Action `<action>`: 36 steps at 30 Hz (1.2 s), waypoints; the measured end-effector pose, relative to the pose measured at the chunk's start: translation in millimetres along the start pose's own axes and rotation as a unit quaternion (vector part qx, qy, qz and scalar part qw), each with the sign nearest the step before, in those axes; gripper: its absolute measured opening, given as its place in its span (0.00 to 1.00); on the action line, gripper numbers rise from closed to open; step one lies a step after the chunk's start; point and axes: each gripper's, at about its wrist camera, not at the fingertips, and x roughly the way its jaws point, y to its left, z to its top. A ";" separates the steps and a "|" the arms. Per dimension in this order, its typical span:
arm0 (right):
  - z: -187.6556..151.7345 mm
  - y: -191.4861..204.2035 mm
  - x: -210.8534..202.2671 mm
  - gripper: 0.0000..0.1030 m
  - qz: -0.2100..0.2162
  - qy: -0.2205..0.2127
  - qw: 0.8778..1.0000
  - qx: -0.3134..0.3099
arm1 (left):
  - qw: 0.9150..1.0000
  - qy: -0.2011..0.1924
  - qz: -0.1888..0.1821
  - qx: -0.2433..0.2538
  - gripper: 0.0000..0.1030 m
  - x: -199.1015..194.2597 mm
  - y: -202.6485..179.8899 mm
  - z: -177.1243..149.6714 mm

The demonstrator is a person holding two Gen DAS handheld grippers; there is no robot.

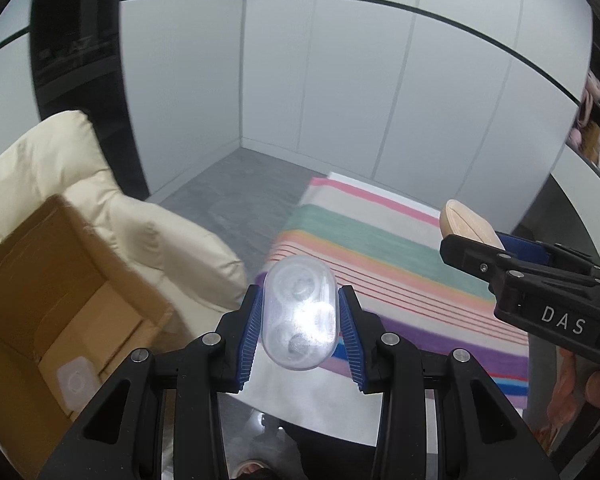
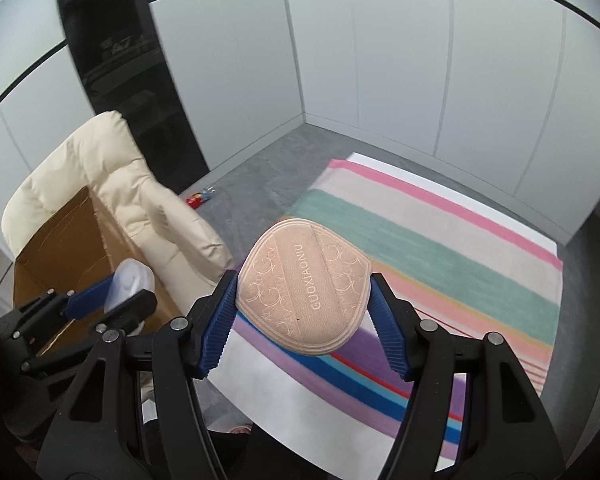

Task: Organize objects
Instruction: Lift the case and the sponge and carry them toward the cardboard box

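While the left gripper [image 1: 299,322] is clamped on a clear oval case [image 1: 299,312], the case's long axis runs up and down at the lower centre of the left view, its far end pointing up-frame toward the striped cloth [image 1: 400,264]. The right gripper [image 2: 303,304] pinches a pink embossed pouch [image 2: 302,292] at mid-frame, its lettering running diagonally from lower left to upper right. At the lower left of the left view, an open cardboard box [image 1: 40,264] leans against a cream cushion [image 1: 140,220] and holds a small translucent square container [image 1: 74,380].
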 end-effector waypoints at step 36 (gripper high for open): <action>25.0 176.5 9.7 0.65 0.080 -0.027 0.985 -0.149 | 0.987 -0.035 0.120 -0.098 0.38 -69.3 147.8 -26.4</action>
